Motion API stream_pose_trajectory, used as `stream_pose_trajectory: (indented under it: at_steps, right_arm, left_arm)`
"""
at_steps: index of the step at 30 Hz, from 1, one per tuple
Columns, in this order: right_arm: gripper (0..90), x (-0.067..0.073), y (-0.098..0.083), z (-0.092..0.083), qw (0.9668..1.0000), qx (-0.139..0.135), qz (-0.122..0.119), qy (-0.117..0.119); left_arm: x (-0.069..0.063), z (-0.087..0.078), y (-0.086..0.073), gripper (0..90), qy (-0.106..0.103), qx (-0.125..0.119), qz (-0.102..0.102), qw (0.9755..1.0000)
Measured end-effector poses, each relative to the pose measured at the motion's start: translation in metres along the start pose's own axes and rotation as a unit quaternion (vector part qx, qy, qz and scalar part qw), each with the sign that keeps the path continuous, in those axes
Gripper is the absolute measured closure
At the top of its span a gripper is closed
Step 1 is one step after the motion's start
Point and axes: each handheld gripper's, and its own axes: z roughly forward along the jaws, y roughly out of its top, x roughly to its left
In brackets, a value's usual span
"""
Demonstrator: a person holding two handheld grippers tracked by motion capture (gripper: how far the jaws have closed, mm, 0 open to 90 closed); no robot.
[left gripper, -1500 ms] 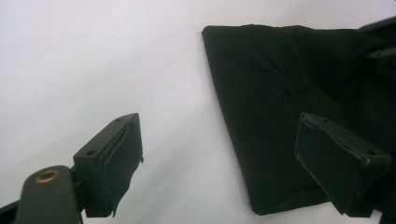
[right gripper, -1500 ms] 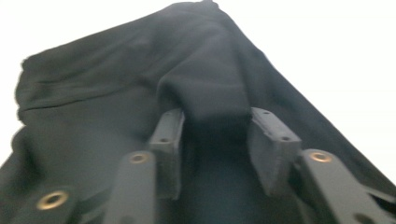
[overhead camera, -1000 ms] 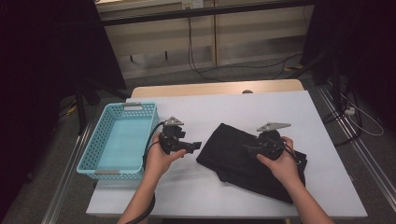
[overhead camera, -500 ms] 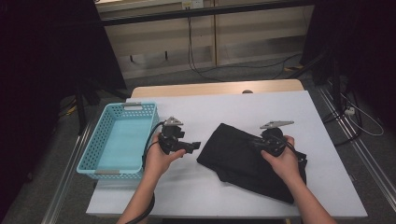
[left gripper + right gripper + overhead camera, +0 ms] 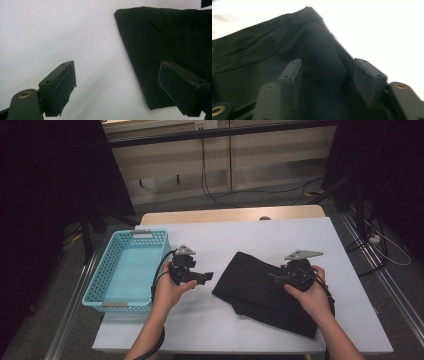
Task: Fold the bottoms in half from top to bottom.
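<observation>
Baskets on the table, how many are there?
1. A light blue plastic basket sits at the left edge of the white table, beside the left gripper.

No text, label, brand, number or sign can be read anywhere in these pictures.
</observation>
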Motion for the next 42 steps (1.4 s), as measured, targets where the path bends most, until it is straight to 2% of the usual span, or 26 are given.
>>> stream_pose_trajectory:
  at_steps: [5,8,13,14,17,24,26,29,31,34,38,39,42]
  right_arm:
    - [27.7,0.003,-0.007,-0.008,0.9996,-0.007,-0.006,0.026]
    - [27.8,0.005,-0.014,-0.013,0.9992,0.001,-0.012,0.037]
    - [42.1,0.014,-0.029,-0.023,0.9985,0.011,-0.034,0.041]
    - [48.3,0.016,-0.032,-0.026,0.998,0.012,-0.037,0.051]
    - [55.4,0.024,-0.039,-0.03,0.9964,0.016,-0.049,0.067]
    - [56.0,0.039,-0.046,-0.026,0.9922,0.023,-0.067,0.102]
    - [52.3,0.041,-0.049,-0.023,0.9915,0.028,-0.077,0.101]
    - [53.1,0.042,-0.053,-0.018,0.9904,0.046,-0.086,0.098]
    - [58.7,0.042,-0.054,-0.017,0.9911,0.042,-0.091,0.088]
    - [69.8,0.04,-0.053,-0.018,0.9912,0.042,-0.099,0.078]
    - [79.1,0.037,-0.053,-0.019,0.9911,0.044,-0.096,0.081]
    - [80.3,0.036,-0.053,-0.02,0.9909,0.045,-0.097,0.082]
    - [85.1,0.035,-0.052,-0.021,0.9907,0.044,-0.098,0.084]
  left_arm:
    - [0.0,-0.001,0.0,14.4,0.001,-0.003,-0.001,1.0]
    - [0.001,-0.002,0.0,14.3,-0.001,0.0,0.001,1.0]
    - [0.001,-0.002,0.0,14.2,0.002,-0.002,0.002,1.0]
    - [0.0,-0.001,0.0,14.3,0.005,-0.004,0.001,1.0]
    - [0.0,-0.001,0.0,14.2,0.005,-0.003,0.002,1.0]
    - [0.0,-0.001,-0.001,14.1,0.006,-0.003,0.001,1.0]
    - [0.001,-0.001,-0.001,14.1,0.008,-0.001,0.002,1.0]
    - [0.002,0.0,-0.001,14.0,0.009,-0.006,-0.003,0.9999]
    - [0.003,-0.001,-0.001,14.0,0.009,-0.003,0.003,1.0]
    - [0.003,-0.001,-0.001,14.0,0.008,-0.004,0.0,1.0]
    - [0.003,-0.002,0.0,13.9,0.006,-0.001,0.002,1.0]
    - [0.003,-0.002,0.0,13.8,0.006,-0.005,-0.004,1.0]
    - [0.004,-0.001,-0.001,13.8,0.009,-0.001,0.001,1.0]
